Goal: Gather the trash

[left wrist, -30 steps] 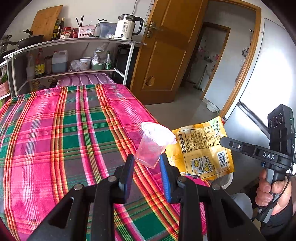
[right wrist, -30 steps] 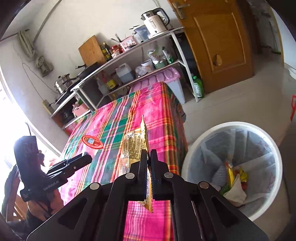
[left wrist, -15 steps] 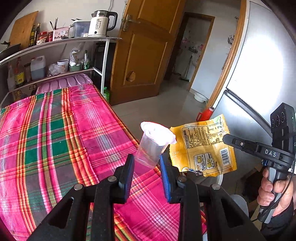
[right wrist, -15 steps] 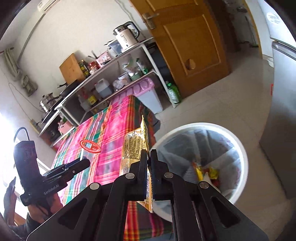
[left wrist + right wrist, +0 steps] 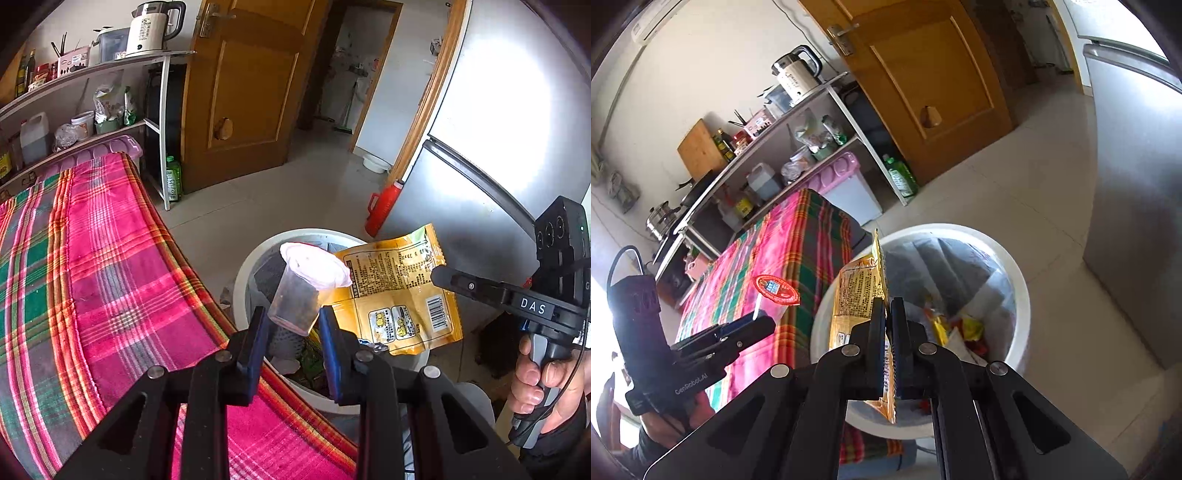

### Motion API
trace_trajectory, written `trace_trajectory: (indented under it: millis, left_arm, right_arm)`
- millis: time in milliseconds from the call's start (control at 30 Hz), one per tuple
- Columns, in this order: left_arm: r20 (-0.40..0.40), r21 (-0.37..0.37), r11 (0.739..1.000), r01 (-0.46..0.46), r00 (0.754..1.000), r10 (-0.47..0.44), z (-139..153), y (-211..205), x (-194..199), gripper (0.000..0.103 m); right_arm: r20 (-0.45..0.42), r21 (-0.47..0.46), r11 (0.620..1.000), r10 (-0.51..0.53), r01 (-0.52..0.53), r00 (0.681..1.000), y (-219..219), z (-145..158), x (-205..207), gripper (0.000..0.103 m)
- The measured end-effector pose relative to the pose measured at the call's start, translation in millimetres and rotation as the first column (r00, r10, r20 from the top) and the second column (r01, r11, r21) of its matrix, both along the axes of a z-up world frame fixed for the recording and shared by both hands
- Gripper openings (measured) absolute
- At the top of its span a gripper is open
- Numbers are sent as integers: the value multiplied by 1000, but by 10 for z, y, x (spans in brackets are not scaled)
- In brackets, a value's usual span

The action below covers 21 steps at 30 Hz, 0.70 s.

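My left gripper (image 5: pixel 293 323) is shut on a clear plastic cup (image 5: pixel 301 295) with a peeled white lid, held above the near rim of a white trash bin (image 5: pixel 242 280). My right gripper (image 5: pixel 888 317) is shut on a yellow snack wrapper (image 5: pixel 858 291), which hangs over the bin (image 5: pixel 1021 295). The wrapper (image 5: pixel 399 291) and the right gripper (image 5: pixel 443 277) also show in the left wrist view, right of the cup. The left gripper (image 5: pixel 764 321) with the cup's red-printed lid (image 5: pixel 777 290) shows at left in the right wrist view. The bin holds several wrappers.
The table with a pink plaid cloth (image 5: pixel 92 277) borders the bin on the left. A silver fridge (image 5: pixel 498 129) stands to the right with a red bottle (image 5: pixel 382 206) at its foot. A metal shelf rack (image 5: pixel 110 96) and a wooden door (image 5: pixel 251 85) are behind.
Both grippers have swung right, off the table and over the trash bin, each still holding its item. The bin has come into the left wrist view below the cup.
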State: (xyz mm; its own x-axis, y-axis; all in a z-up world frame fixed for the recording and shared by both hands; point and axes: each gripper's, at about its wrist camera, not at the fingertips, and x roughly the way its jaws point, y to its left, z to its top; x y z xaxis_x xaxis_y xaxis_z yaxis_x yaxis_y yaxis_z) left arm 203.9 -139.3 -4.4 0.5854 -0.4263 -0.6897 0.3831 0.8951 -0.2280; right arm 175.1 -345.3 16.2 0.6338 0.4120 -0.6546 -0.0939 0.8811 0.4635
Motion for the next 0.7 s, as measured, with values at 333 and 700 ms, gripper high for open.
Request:
trace_trajectory:
  millis: [333,700]
  left_arm:
    - [-60,35,999,30,998,-28,-207,-256,117,30]
    - [-60,21,999,26,998,-25,-195,-194,55,36]
  right_arm:
    - [-55,-45,999,-29,27,998,-78,-212,43,4]
    - [-53,-101,993,-75,69,996,-44,-176,-12,21]
